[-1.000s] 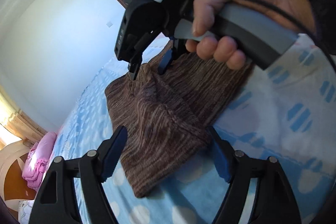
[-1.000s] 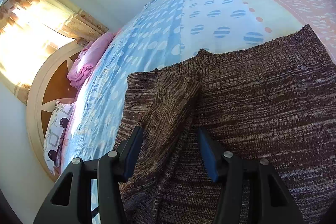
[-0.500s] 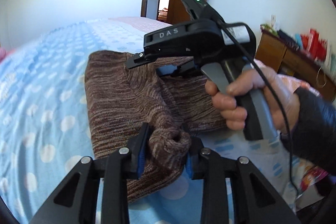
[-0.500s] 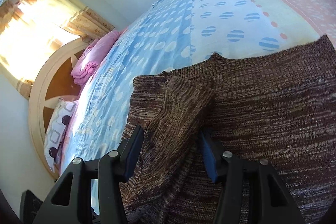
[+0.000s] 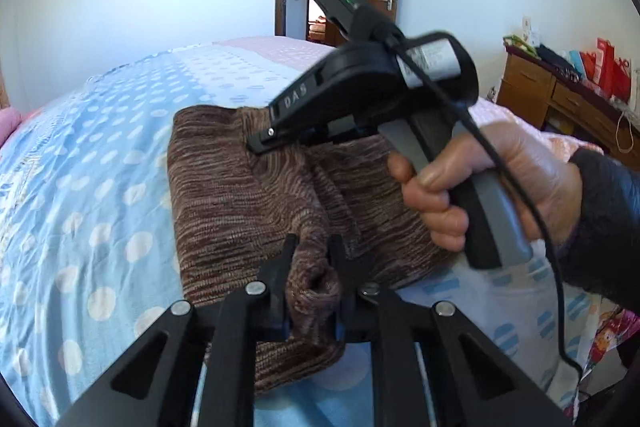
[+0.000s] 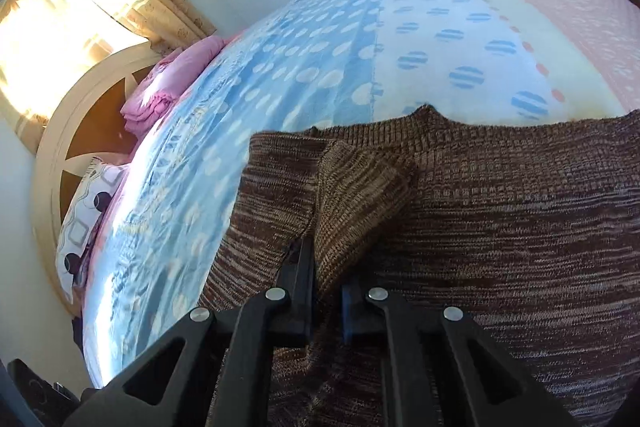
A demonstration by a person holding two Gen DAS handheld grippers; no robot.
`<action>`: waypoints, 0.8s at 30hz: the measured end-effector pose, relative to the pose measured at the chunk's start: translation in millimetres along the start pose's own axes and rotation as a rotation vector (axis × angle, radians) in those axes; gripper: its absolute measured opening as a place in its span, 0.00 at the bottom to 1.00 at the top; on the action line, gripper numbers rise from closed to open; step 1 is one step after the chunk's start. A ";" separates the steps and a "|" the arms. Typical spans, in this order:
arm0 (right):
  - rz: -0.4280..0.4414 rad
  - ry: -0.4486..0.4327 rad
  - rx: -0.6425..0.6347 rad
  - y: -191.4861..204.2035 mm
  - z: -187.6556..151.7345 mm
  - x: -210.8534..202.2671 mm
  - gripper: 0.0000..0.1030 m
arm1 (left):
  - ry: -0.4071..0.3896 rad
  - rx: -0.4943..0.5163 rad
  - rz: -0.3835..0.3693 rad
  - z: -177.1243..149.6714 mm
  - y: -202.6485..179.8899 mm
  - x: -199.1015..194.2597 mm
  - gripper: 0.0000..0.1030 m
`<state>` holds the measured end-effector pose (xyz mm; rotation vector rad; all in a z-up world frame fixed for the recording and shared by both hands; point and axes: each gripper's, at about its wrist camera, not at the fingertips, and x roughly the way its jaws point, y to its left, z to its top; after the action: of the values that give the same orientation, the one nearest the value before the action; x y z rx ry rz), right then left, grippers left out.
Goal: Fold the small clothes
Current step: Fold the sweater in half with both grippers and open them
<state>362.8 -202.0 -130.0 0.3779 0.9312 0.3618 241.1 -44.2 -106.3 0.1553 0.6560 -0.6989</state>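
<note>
A brown knitted garment (image 5: 240,207) lies partly folded on the bed. In the left wrist view my left gripper (image 5: 313,251) sits at its near edge, jaws closing tight on a bunched fold of the knit. Further back, a hand (image 5: 480,187) holds my right gripper (image 5: 260,145), its tip down on the garment's far part. The right wrist view shows the same garment (image 6: 520,227) filling the lower right. There my right gripper (image 6: 326,267) is closing on a raised fold of knit pinched between its pads.
The bed sheet (image 5: 80,187) is blue with white dots, and its far part (image 6: 500,39) turns pale yellow and pink. Pink folded bedding (image 6: 160,95) and a pillow (image 6: 88,195) lie by the round headboard (image 6: 48,155). A wooden dresser (image 5: 560,99) stands past the bed's right edge.
My left gripper rolled upright, moved in and closed from wide open onto the garment's near fold. My right gripper closed from half open onto the raised fold between its fingers.
</note>
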 end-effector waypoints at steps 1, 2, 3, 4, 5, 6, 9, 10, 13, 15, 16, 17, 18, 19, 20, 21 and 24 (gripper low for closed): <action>-0.004 -0.006 -0.014 2.4 1.0 -2.3 0.09 | -0.009 -0.028 -0.012 3.0 5.6 0.1 0.12; -0.003 -0.022 -0.025 4.7 2.7 -7.4 0.09 | -0.021 -0.054 -0.025 8.2 11.9 2.6 0.12; 0.008 -0.040 -0.033 6.4 4.9 -13.8 0.09 | -0.039 -0.084 -0.040 12.6 16.2 -1.0 0.12; 0.021 -0.060 -0.041 8.7 8.4 -21.5 0.09 | -0.058 -0.107 -0.053 17.3 18.8 -4.5 0.12; 0.023 -0.078 -0.056 11.6 13.1 -30.0 0.09 | -0.075 -0.127 -0.068 21.3 21.4 -11.6 0.12; 0.017 -0.093 -0.073 14.4 18.2 -37.9 0.09 | -0.093 -0.143 -0.086 28.9 20.2 -13.7 0.12; -0.007 -0.133 -0.125 17.7 34.2 -65.1 0.09 | -0.140 -0.191 -0.150 51.4 18.8 -20.5 0.12; -0.022 -0.144 -0.142 16.3 39.2 -75.0 0.09 | -0.152 -0.201 -0.169 55.0 14.9 -23.0 0.12; -0.076 -0.159 -0.200 6.2 47.6 -96.1 0.09 | -0.167 -0.211 -0.229 77.7 0.5 -6.7 0.12; -0.109 -0.146 -0.227 -7.9 48.5 -103.6 0.09 | -0.159 -0.184 -0.230 83.9 -15.8 8.4 0.12; -0.141 -0.126 -0.227 -26.4 48.4 -104.8 0.09 | -0.151 -0.173 -0.232 81.8 -24.7 13.5 0.12; -0.141 -0.126 -0.227 -26.4 48.4 -104.8 0.09 | -0.139 -0.158 -0.237 83.7 -31.7 27.0 0.12; -0.157 -0.117 -0.223 -35.8 47.8 -104.1 0.09 | -0.128 -0.149 -0.240 83.4 -40.0 34.4 0.12; -0.176 -0.109 -0.219 -45.3 46.6 -103.1 0.09 | -0.113 -0.138 -0.243 84.5 -48.0 44.0 0.12; -0.192 -0.100 -0.216 -54.4 45.2 -102.1 0.09 | -0.099 -0.126 -0.243 82.9 -55.3 51.0 0.12; -0.205 -0.094 -0.216 -62.4 43.1 -101.3 0.09 | -0.091 -0.108 -0.238 81.9 -63.8 58.9 0.12; -0.238 -0.074 -0.206 -84.1 35.6 -97.8 0.09 | -0.063 -0.086 -0.228 80.3 -83.9 68.5 0.12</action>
<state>350.2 -325.9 -81.0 0.0895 0.8467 0.2214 267.5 -173.3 -77.8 -0.0217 0.6480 -0.8891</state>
